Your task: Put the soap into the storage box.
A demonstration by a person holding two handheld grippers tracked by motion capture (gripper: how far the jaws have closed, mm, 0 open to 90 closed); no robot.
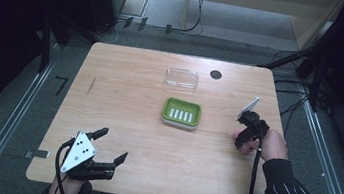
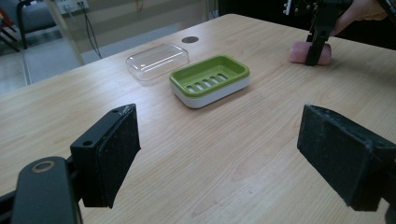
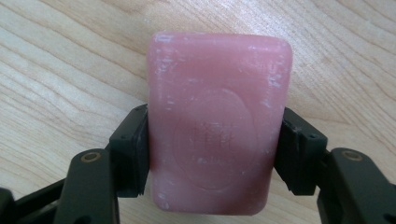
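R fingers [image 3: 212,154] clamped on pink rectangular soap bar [image 3: 217,121], flat on wooden tabletop [image 1: 124,96], 3 o'clock of green slotted soap dish [image 1: 181,112] | L fingers [image 2: 243,154] wide, holding nothing | risk: slick soap may squirt out on lift, grip sits low on bar

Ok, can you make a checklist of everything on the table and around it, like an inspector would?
Surface: wooden table, bare apart from the items below.
Job's things: pink soap bar lying on the table; green soap dish; clear lid behind it.
Clutter: nothing seen.
Grippers: right gripper shut on the soap's sides; left gripper open, holding nothing.
Cables: black cable trailing from the right gripper.
Surroundings: grey floor, wires at the back.
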